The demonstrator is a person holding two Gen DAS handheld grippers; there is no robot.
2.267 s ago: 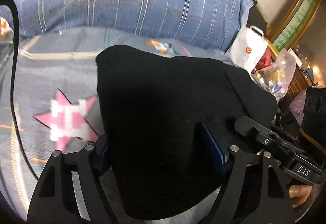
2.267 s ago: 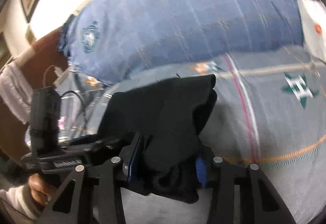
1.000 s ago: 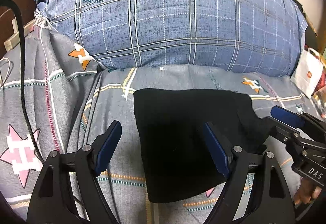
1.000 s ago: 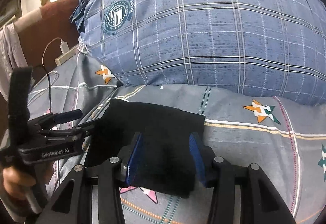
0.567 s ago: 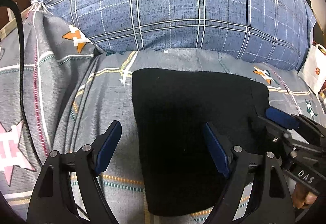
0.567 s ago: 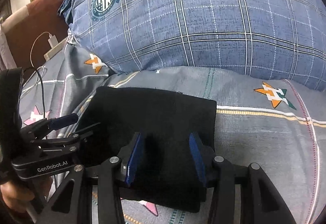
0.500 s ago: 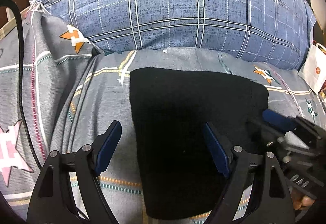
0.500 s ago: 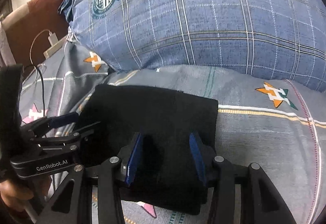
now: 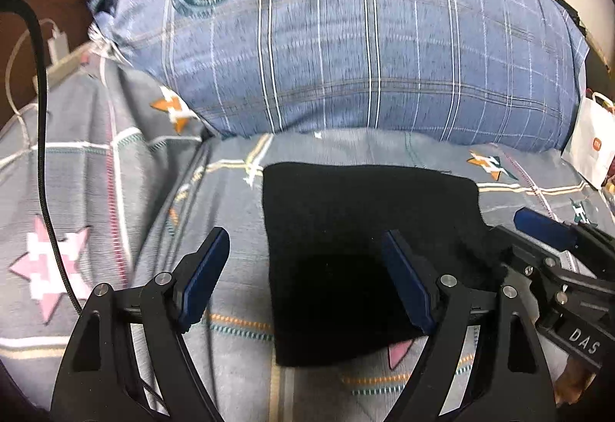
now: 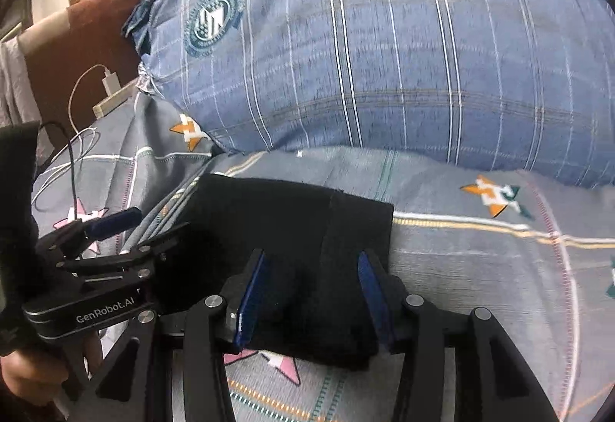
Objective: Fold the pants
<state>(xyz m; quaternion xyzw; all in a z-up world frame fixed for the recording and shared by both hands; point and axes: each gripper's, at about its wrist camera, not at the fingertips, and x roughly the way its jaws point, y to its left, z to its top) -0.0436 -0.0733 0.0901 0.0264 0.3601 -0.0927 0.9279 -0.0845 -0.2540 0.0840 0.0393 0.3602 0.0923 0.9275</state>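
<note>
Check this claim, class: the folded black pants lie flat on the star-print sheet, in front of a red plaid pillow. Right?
Not quite. The pillow is blue plaid, not red, as the left wrist view shows. The folded black pants do lie flat on the star-print sheet in front of it.

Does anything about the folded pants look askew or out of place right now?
Nothing stands out. The black pants lie flat on the patterned bedsheet as a compact rectangle with fairly straight edges, just below the blue plaid pillow. The left gripper and the right gripper are both open over them.
</note>
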